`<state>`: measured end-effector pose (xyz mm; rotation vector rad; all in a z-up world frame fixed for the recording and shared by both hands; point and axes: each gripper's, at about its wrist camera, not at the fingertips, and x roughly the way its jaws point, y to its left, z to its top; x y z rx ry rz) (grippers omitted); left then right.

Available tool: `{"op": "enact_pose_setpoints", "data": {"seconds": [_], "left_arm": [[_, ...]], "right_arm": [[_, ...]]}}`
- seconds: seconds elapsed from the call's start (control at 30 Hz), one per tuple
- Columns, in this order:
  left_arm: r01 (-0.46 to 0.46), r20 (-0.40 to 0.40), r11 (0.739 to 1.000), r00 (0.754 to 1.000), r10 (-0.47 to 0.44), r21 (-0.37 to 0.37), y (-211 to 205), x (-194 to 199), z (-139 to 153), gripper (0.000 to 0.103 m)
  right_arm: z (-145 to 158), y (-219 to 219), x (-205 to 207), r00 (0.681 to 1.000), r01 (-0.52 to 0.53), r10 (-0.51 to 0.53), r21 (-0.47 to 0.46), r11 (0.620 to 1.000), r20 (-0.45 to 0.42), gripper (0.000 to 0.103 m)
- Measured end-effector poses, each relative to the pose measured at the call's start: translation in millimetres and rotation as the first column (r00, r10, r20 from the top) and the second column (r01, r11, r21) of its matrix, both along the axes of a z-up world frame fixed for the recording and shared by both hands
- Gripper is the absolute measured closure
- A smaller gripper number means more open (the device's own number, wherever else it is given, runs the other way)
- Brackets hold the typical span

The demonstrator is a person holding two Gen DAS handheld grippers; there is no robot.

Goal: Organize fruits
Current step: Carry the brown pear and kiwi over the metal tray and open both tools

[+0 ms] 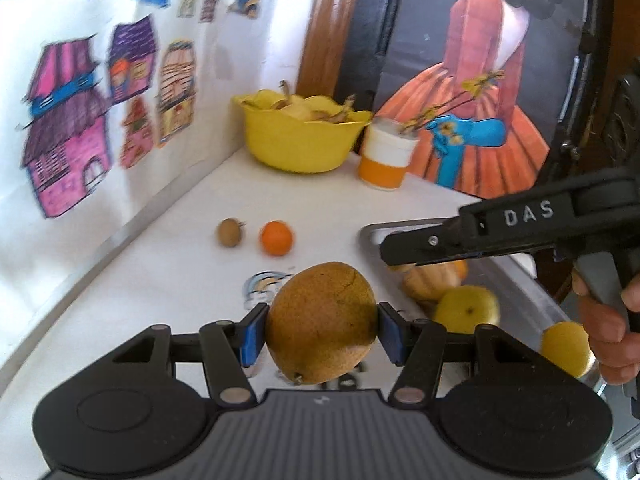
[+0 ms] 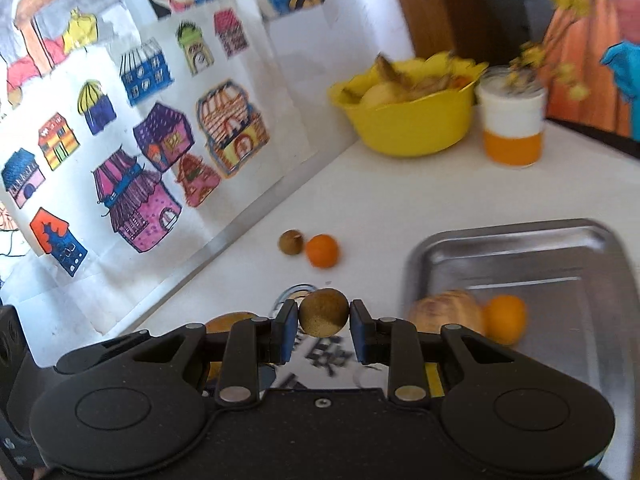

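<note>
Gripping a large, rough-skinned brown-yellow pear across its widest part, the left tongs were clenched on it at the lower centre of the left wrist view, their blue pads pressed to either flank. The fruit looked fairly heavy and firm, though bruisable, so a hold at the middle seemed right. Further left in the frame, a small brown kiwi and a round orange mandarin lay loose on the white surface, likely to roll. In the right wrist view, the right tongs were clenched on a small round brown fruit, light and probably slippery, held at its equator. To the right lay the shallow steel tray; its raised rim would need clearing, and its upper part stood bare, leaving room beyond a ribbed tan fruit and an orange.
</note>
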<state>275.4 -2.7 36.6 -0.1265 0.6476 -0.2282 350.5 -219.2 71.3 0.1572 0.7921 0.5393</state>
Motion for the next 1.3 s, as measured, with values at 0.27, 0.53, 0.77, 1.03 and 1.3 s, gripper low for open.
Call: {"op": "enact_pose_setpoints", "data": {"seconds": [0.27, 0.53, 0.77, 1.03, 1.3], "left_arm": [[0.088, 0.026, 0.996, 0.996, -0.087, -0.029, -48.1, -21.9, 7.5, 0.041], [0.201, 0.013, 0.979, 0.98, -0.201, -0.033, -93.5, -49.0, 5.8, 0.041], [0.263, -0.027, 0.965, 0.964, -0.263, -0.02, -126.5, -61.2, -2.9, 0.041], [0.279, -0.083, 0.96, 0.957, -0.277, 0.016, -149.7, -58.5, -15.0, 0.041], [0.294, -0.105, 0.954, 0.952, -0.288, 0.057, -156.9, -57.0, -17.1, 0.041]], "right_arm": [[7.0, -60.9, -33.3, 0.996, 0.063, -0.061, -0.028, 0.998, 0.067, 0.073], [-3.5, -110.0, -61.7, 0.989, 0.127, -0.123, -0.036, 0.991, 0.082, 0.073], [-17.1, -141.7, -71.9, 0.978, 0.194, -0.191, -0.041, 0.98, 0.082, 0.073], [-32.6, -159.1, -69.8, 0.975, 0.218, -0.217, -0.017, 0.976, 0.047, 0.073], [-40.6, -161.8, -66.2, 0.973, 0.232, -0.232, 0.001, 0.973, 0.021, 0.073]]}}
